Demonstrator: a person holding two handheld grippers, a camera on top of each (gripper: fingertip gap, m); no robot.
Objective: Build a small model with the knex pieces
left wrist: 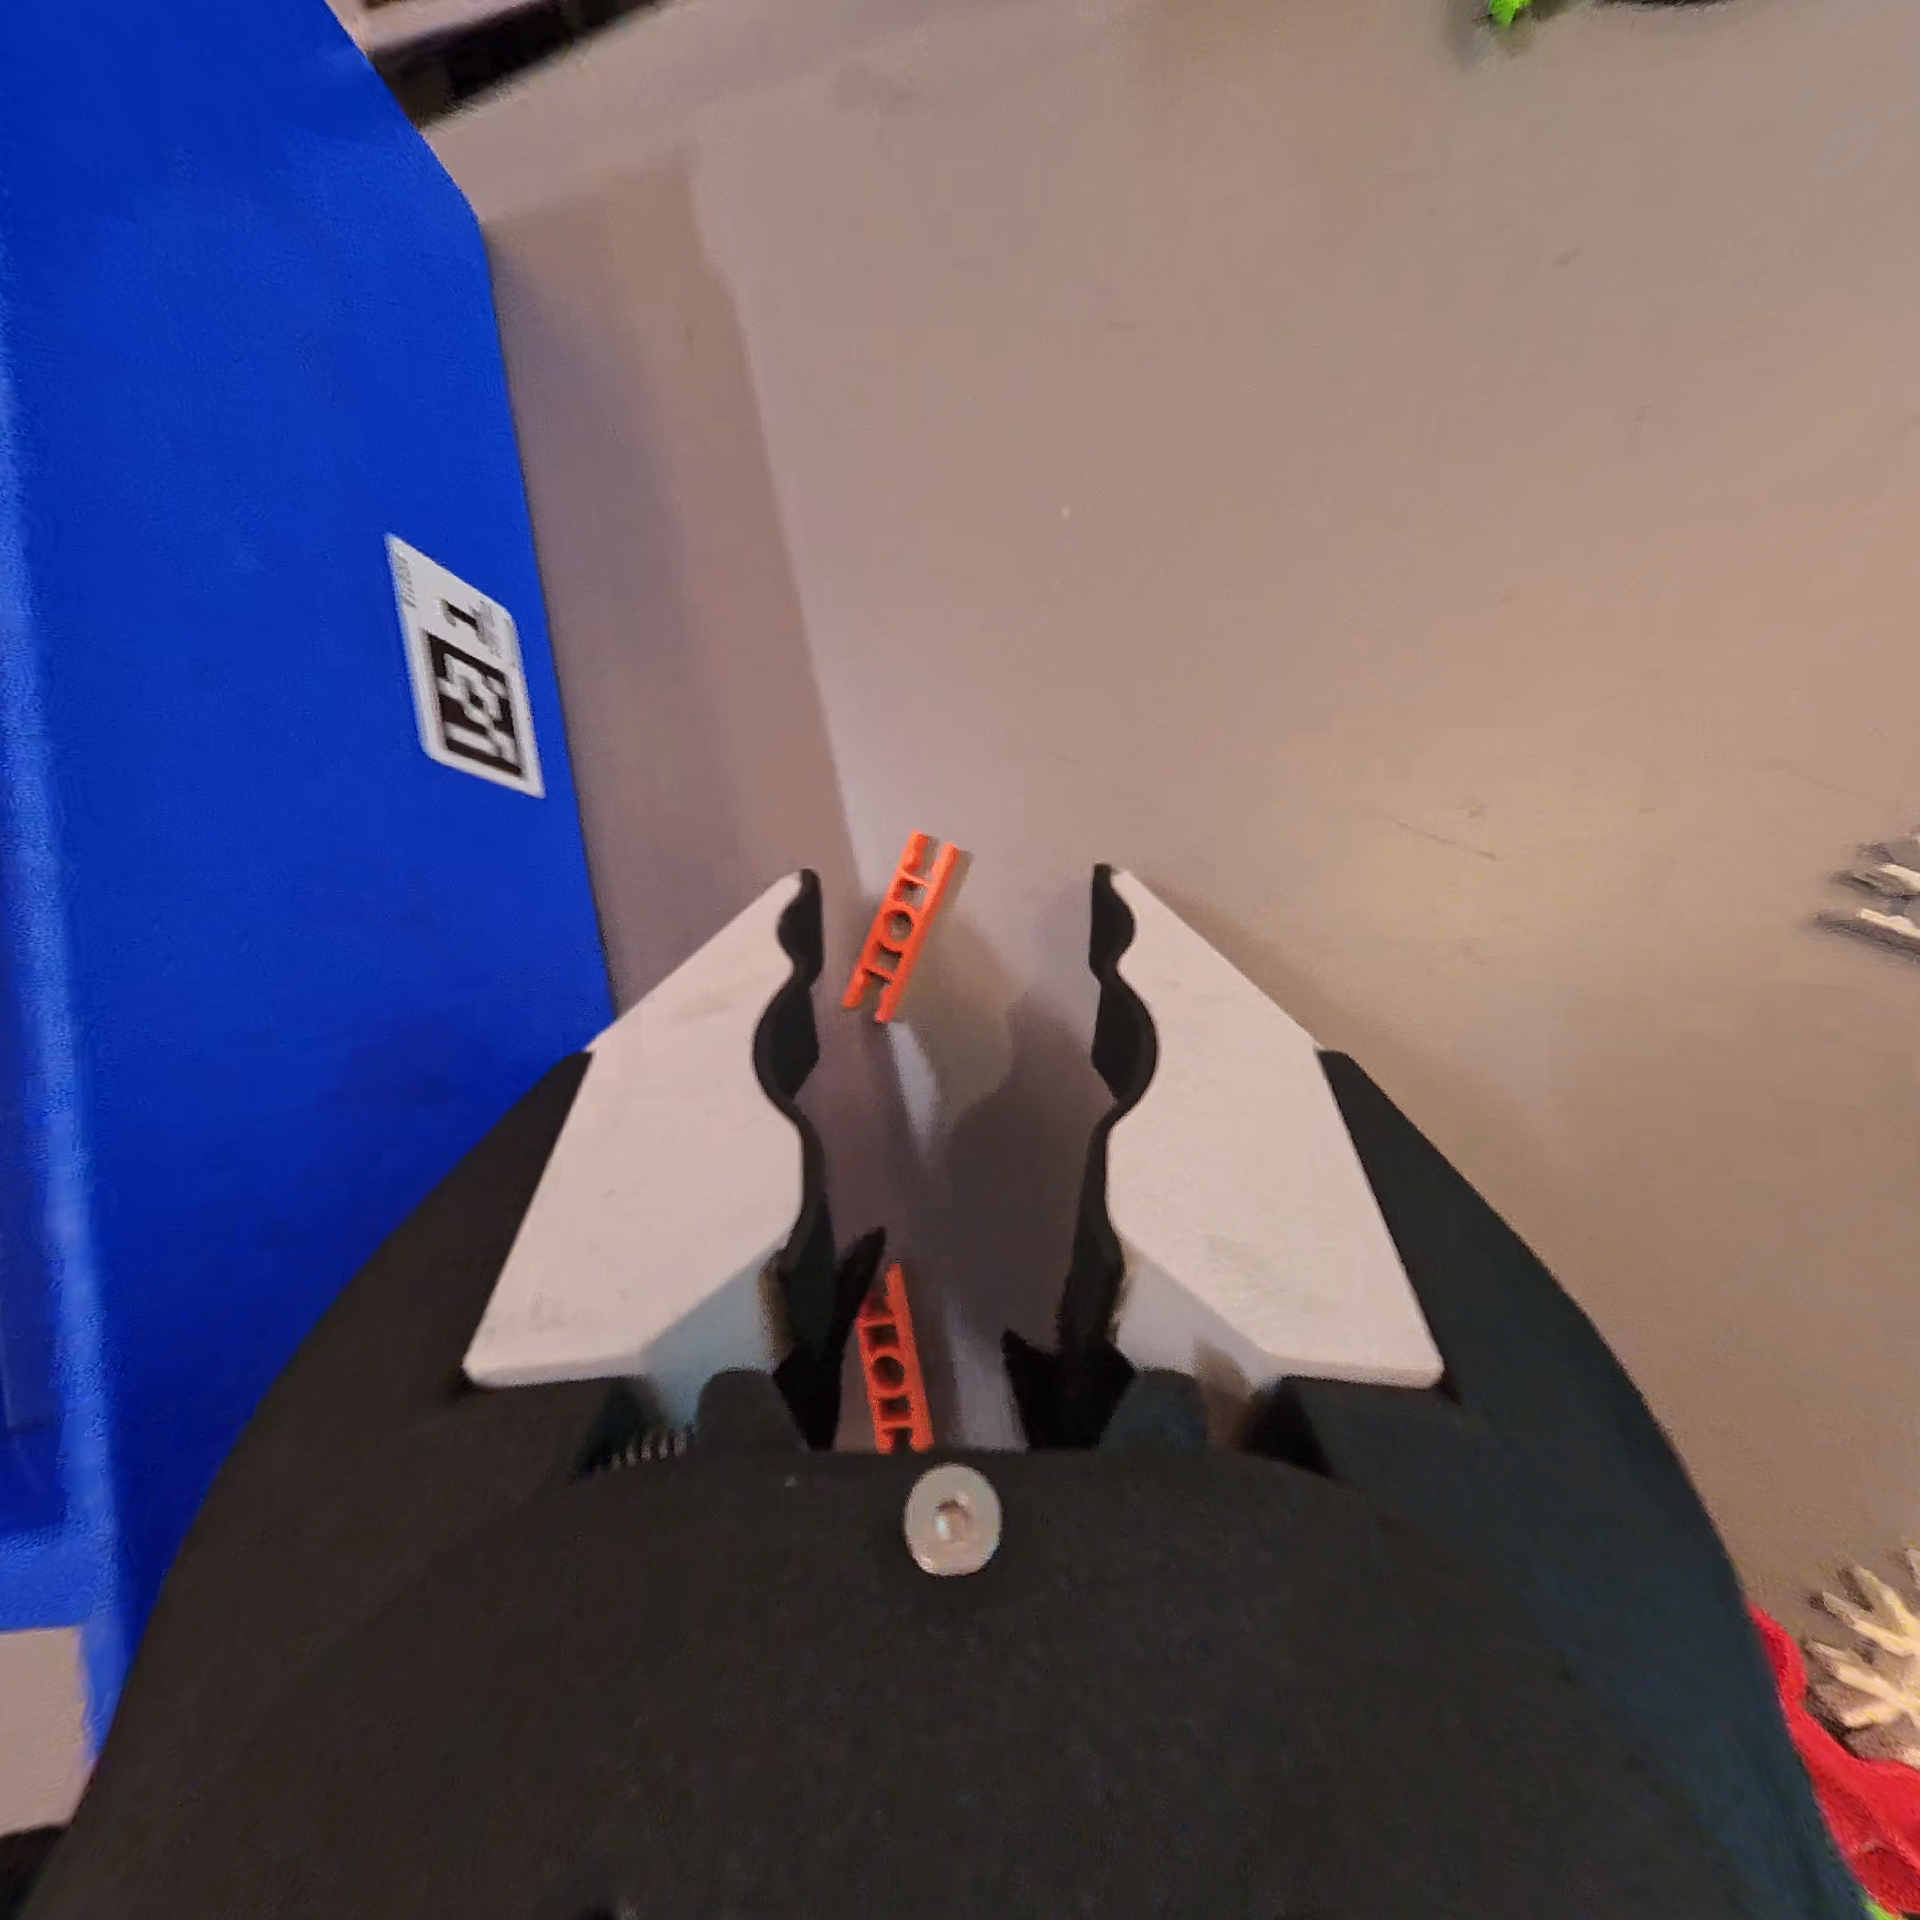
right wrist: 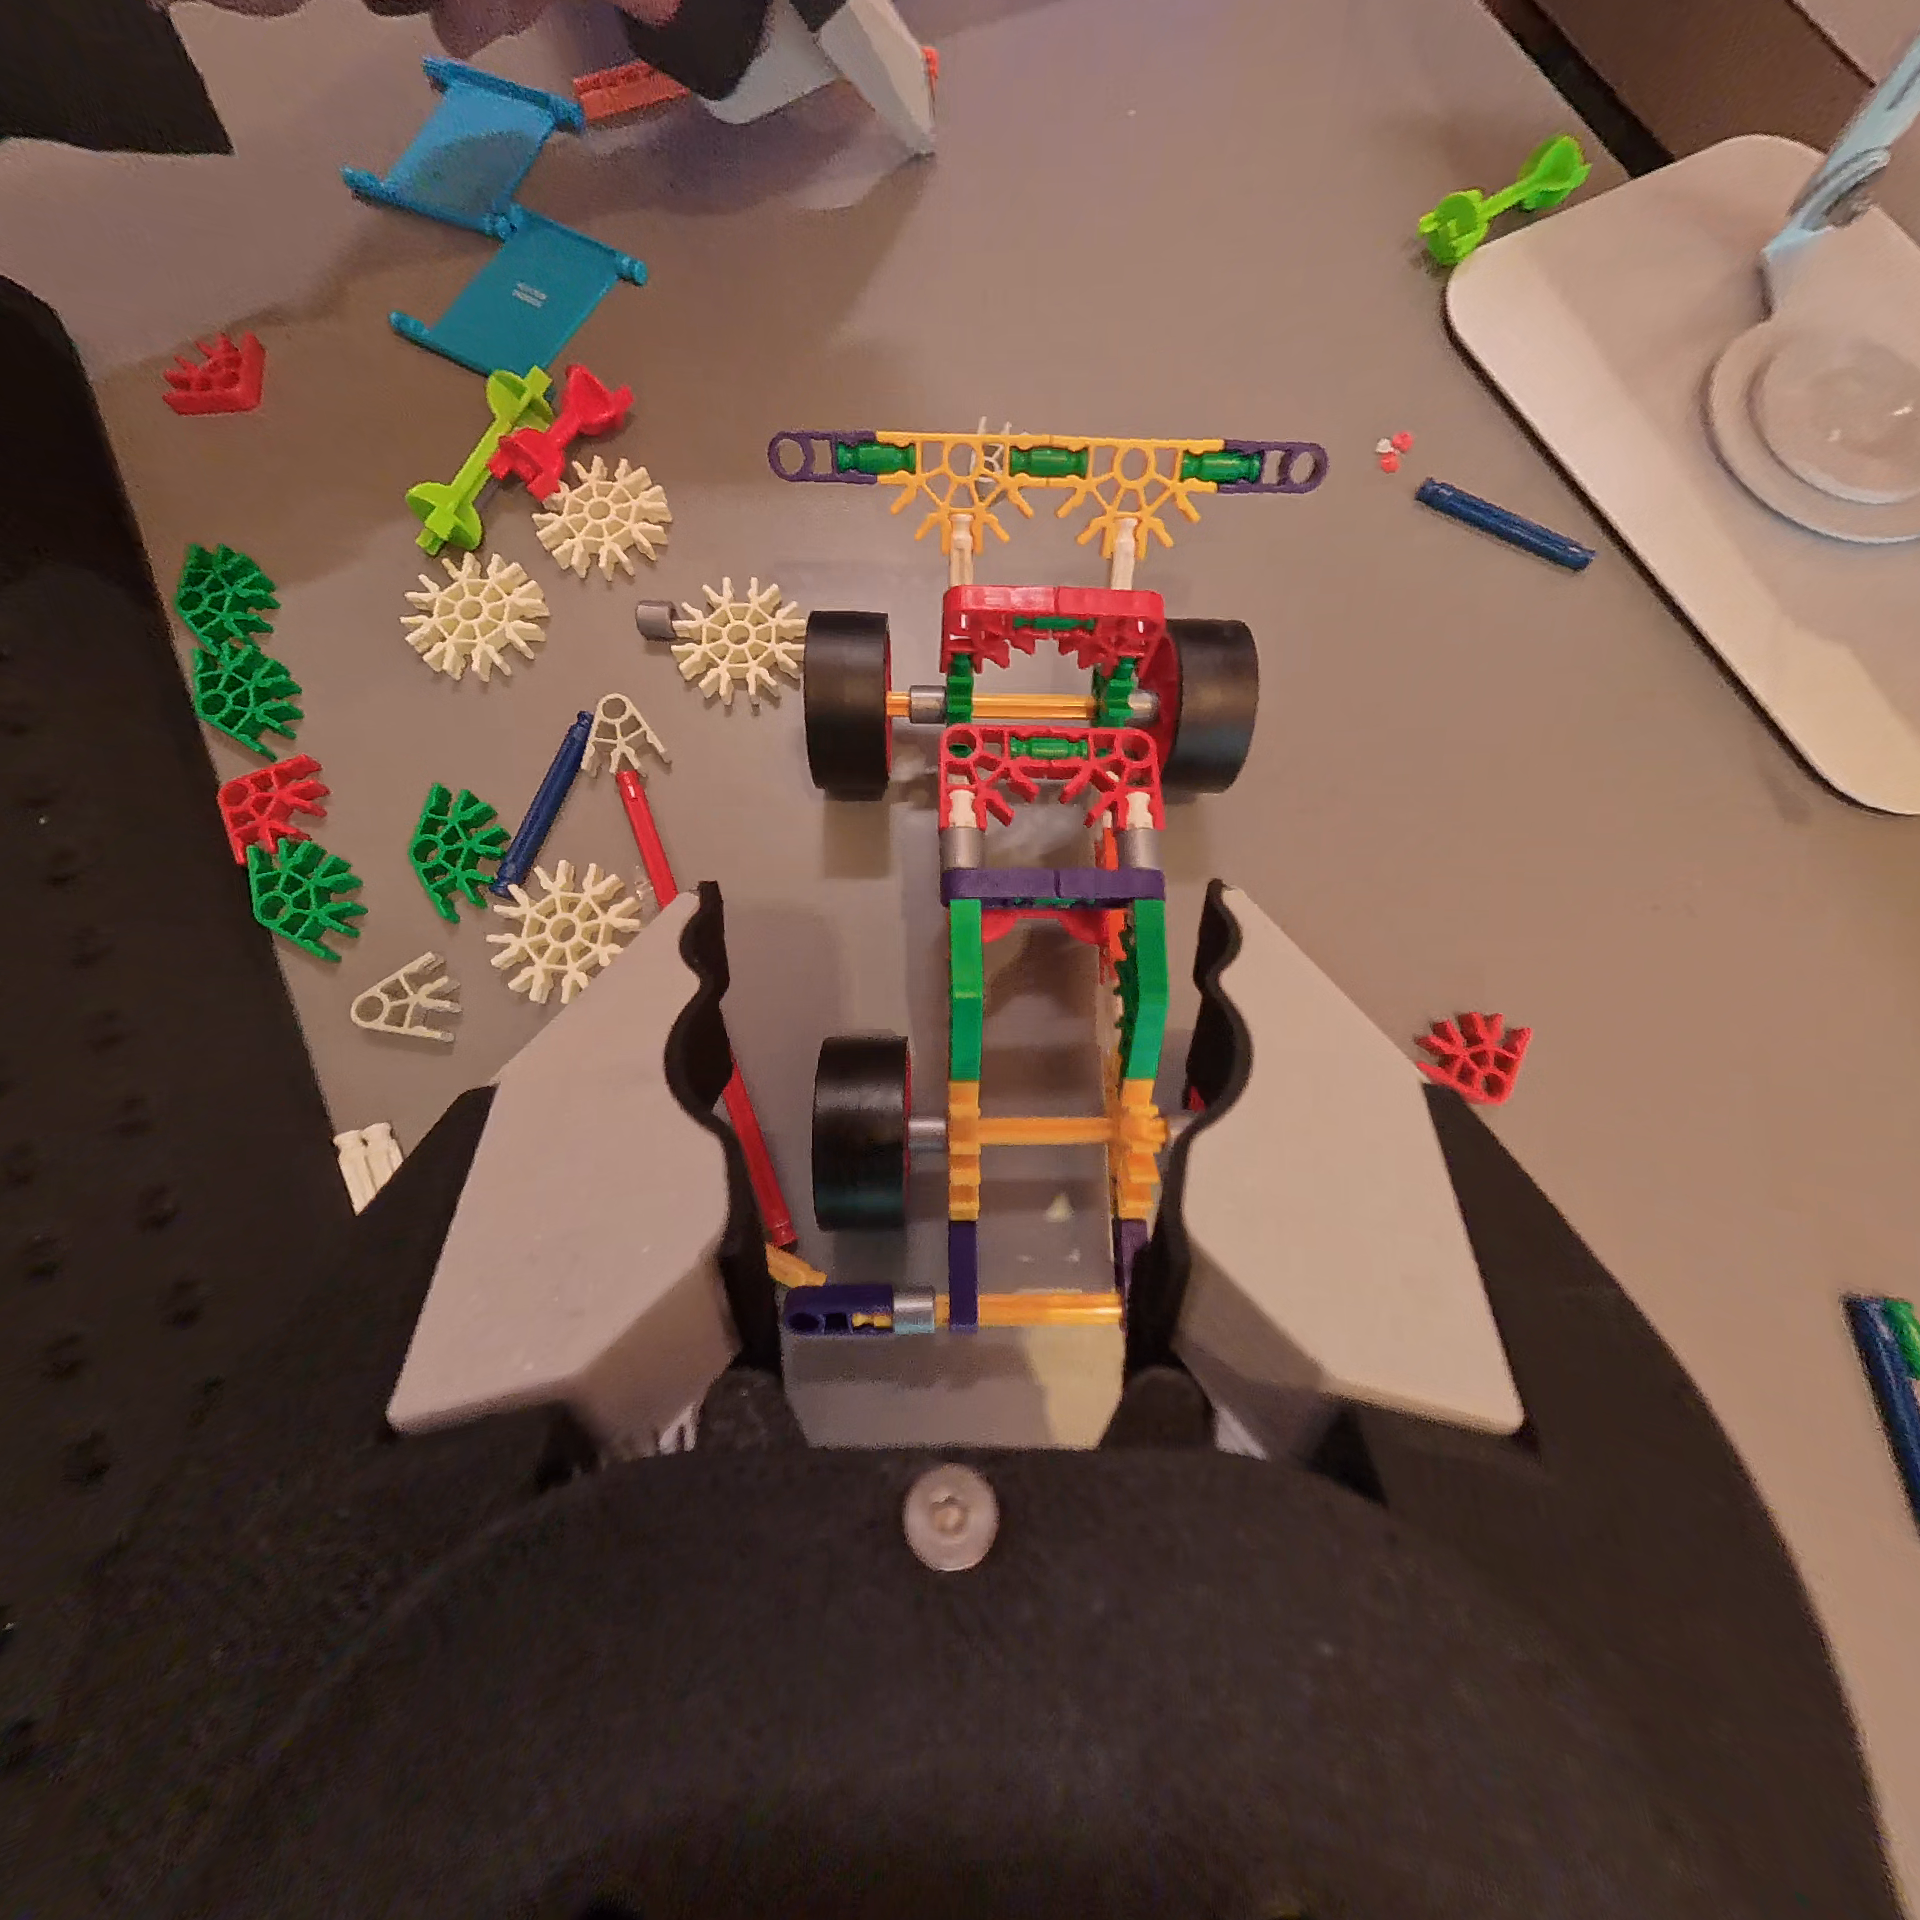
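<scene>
In the right wrist view a toy car (right wrist: 1049,790) built of coloured rods and connectors, with black wheels (right wrist: 847,701), lies on the grey table (right wrist: 1351,727). My right gripper (right wrist: 961,894) is open and straddles the car's near end. The right finger (right wrist: 1309,1143) is against the car's green side bar; the left finger (right wrist: 582,1143) stands clear of a wheel. My left gripper (left wrist: 954,883) is open over the table (left wrist: 1351,520). A small orange connector (left wrist: 904,925) lies between its tips, nearer the left finger. A second orange piece (left wrist: 894,1361) shows near the finger bases.
A blue bin (left wrist: 239,727) with a sticker stands close on the left gripper's left. Loose white (right wrist: 603,514), green (right wrist: 249,691) and red (right wrist: 1475,1055) connectors, rods (right wrist: 1501,523) and blue panels (right wrist: 499,218) lie around the car. A white stand base (right wrist: 1662,416) is at the right, black fabric (right wrist: 83,935) at the left. About 30 cm separates my left fingertips from my right.
</scene>
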